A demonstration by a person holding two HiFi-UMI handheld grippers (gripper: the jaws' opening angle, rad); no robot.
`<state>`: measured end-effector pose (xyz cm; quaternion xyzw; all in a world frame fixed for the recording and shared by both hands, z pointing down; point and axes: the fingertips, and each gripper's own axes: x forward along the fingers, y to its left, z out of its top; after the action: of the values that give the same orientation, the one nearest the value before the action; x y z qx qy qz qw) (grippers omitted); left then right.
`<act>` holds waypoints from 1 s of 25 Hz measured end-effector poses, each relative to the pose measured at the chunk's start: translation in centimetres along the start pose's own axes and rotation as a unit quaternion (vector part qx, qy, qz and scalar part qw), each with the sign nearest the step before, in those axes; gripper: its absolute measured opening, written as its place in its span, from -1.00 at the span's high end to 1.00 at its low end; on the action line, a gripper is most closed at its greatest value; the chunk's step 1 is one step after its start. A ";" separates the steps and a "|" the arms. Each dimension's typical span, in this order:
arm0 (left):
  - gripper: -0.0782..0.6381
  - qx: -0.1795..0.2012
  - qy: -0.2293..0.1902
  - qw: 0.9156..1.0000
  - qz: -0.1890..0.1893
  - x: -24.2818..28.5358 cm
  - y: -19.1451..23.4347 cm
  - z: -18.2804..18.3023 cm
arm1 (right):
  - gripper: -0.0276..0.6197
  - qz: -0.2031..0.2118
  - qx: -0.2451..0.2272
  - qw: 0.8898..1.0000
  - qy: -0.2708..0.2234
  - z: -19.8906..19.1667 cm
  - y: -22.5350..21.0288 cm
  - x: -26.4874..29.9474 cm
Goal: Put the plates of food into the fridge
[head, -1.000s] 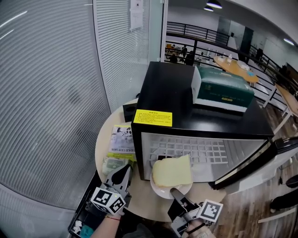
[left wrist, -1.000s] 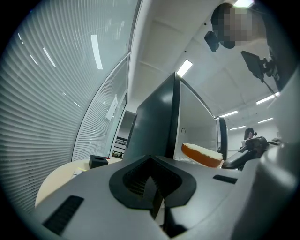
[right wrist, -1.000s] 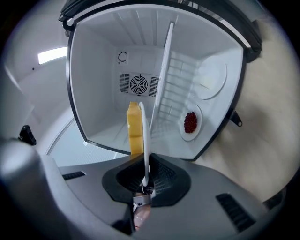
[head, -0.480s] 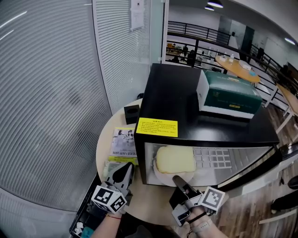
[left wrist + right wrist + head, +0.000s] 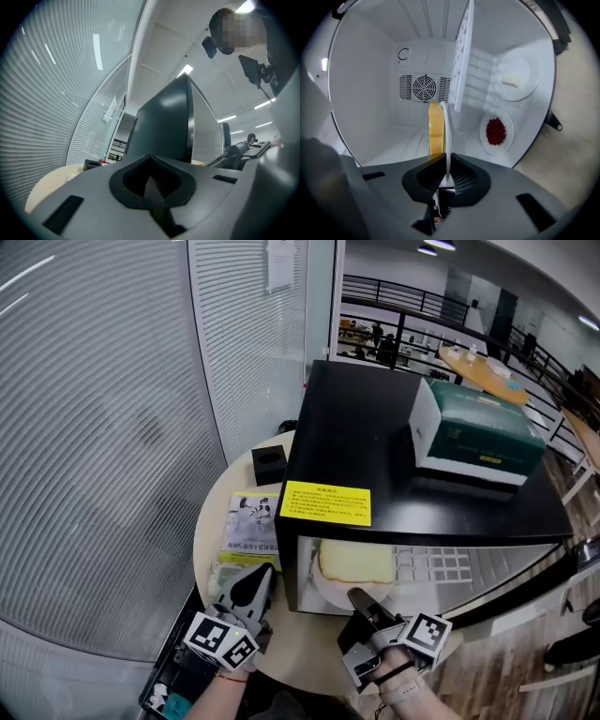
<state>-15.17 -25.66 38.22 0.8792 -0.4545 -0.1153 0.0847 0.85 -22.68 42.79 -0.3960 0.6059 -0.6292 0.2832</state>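
A black mini fridge stands open on a round table. My right gripper is shut on the near rim of a white plate that carries a yellow slab of food. The plate is level and mostly inside the fridge, over the wire shelf. In the right gripper view the plate shows edge-on between the jaws of the right gripper, with the yellow food beside it. My left gripper hangs shut and empty over the table's front left; in its own view the left gripper holds nothing.
Beyond the wire shelf, a plate of red berries and a plate with a white piece lie inside the fridge. The fridge door hangs open at the right. A green box sits on top. A booklet and a black cube lie on the table.
My right gripper has pushed the plate of yellow food forward, from in front of the opening to well inside the fridge. The left gripper has stayed put.
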 end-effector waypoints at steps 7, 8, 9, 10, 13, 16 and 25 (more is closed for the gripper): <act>0.81 -0.003 0.000 1.000 0.005 0.0 0.4 -0.4 | 0.83 -0.009 0.027 1.000 -0.012 0.6 0.2 1.1; 0.81 -0.003 0.001 1.000 0.004 0.0 0.4 -0.4 | 0.83 -0.011 0.030 0.999 -0.015 0.7 0.2 1.2; 0.81 -0.002 0.002 1.000 0.004 0.0 0.3 -0.5 | 0.83 -0.015 0.033 0.999 -0.017 0.8 0.2 1.4; 0.81 -0.002 0.003 1.000 0.004 0.0 0.3 -0.6 | 0.83 -0.018 0.037 0.999 -0.018 0.8 0.1 1.4; 0.81 -0.004 0.006 1.000 0.004 0.1 0.3 -0.7 | 0.83 -0.019 0.046 0.999 -0.020 0.9 0.0 1.5; 0.81 -0.005 0.007 1.000 0.003 0.3 0.3 -0.8 | 0.83 -0.011 0.031 0.999 -0.016 0.9 0.3 1.7; 0.81 -0.006 0.013 1.000 0.007 -0.5 -0.1 -1.3 | 0.46 0.038 -0.034 0.999 -0.003 0.0 1.8 1.6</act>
<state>-15.03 -25.18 39.47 0.8769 -0.4588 -0.1061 0.0965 -0.22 -24.14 41.28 -0.3838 0.6411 -0.5957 0.2947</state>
